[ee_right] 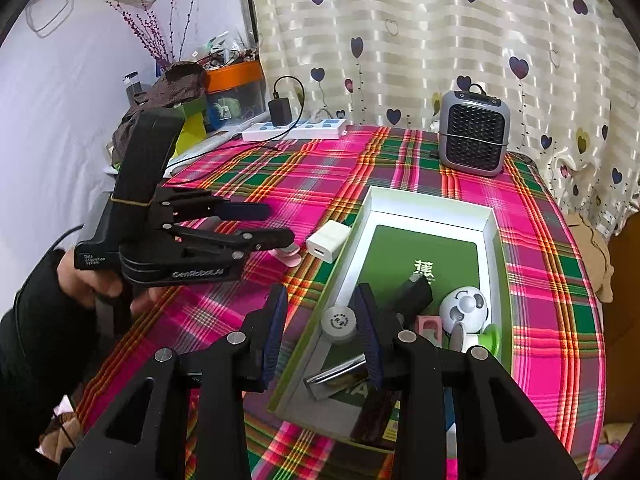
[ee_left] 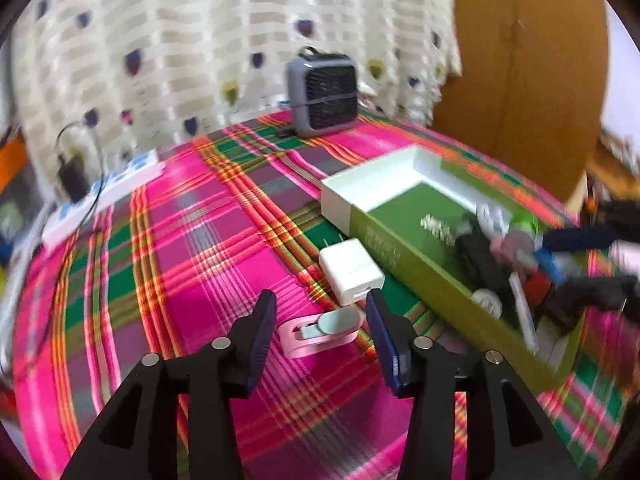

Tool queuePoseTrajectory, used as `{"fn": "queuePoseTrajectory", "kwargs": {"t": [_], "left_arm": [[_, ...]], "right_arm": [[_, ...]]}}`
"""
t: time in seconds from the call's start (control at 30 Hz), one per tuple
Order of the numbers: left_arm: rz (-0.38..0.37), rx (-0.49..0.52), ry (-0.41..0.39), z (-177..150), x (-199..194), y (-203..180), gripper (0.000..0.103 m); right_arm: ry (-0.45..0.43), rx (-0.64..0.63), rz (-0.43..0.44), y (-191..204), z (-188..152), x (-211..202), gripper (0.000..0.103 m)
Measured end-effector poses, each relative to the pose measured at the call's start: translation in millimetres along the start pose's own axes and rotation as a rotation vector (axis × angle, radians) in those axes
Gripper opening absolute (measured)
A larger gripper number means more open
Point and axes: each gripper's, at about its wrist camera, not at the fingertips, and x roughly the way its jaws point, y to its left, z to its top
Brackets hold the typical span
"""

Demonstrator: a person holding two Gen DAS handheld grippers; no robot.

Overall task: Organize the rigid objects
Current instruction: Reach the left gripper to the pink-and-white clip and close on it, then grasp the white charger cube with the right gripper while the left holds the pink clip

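In the left wrist view my left gripper point(ee_left: 320, 300) is open over the plaid cloth. A pink clip point(ee_left: 320, 334) lies on the cloth between its fingers, with a gap to each pad. Just beyond is a white charger cube point(ee_left: 350, 270), beside the green box point(ee_left: 340, 200). The right wrist view shows the left gripper point(ee_right: 276, 224) held by a hand, above the pink clip point(ee_right: 289, 257) and charger point(ee_right: 328, 240). My right gripper point(ee_right: 320, 296) is open and holds nothing, straddling the left wall of the box point(ee_right: 362, 216). Inside are a white round cap point(ee_right: 339, 322), black adapter point(ee_right: 416, 292) and small white fan point(ee_right: 464, 304).
A grey heater point(ee_right: 474, 140) stands at the back of the table by the heart-print curtain. A white power strip point(ee_right: 296, 130) with a black plug point(ee_right: 280, 110) lies at the back left. Clutter and an orange-lidded bin point(ee_right: 234, 80) sit off the table's left edge.
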Motion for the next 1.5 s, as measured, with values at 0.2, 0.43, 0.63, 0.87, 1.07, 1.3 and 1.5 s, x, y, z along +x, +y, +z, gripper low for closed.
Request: {"fn": "queuePoseTrajectory", "kwargs": {"t": [0.2, 0.43, 0.63, 0.87, 1.07, 1.3, 1.5], "left_arm": [[-0.044, 0.125, 0.043, 0, 17, -2, 0.048], [-0.086, 0.113, 0.087, -6, 31, -2, 0.046], [-0.042, 0.075, 0.090, -11, 22, -8, 0.017], [0.019, -0.057, 0.070, -25, -1, 13, 0.017], [0.044, -0.105, 0.049, -40, -17, 25, 0.017], [0.052, -0.147, 0.015, -46, -30, 37, 0.017], [0.047, -0.168, -0.006, -48, -35, 40, 0.017]], "right_arm": [[0.003, 0.007, 0.000, -3, 3, 4, 0.036], [0.013, -0.003, -0.005, -1, 6, 10, 0.036], [0.024, -0.031, -0.019, 10, 22, 22, 0.036], [0.109, -0.040, -0.003, 27, 45, 59, 0.036], [0.254, -0.023, -0.114, 36, 58, 107, 0.036], [0.357, 0.075, -0.301, 29, 67, 137, 0.036], [0.399, 0.176, -0.318, 22, 77, 149, 0.036]]}}
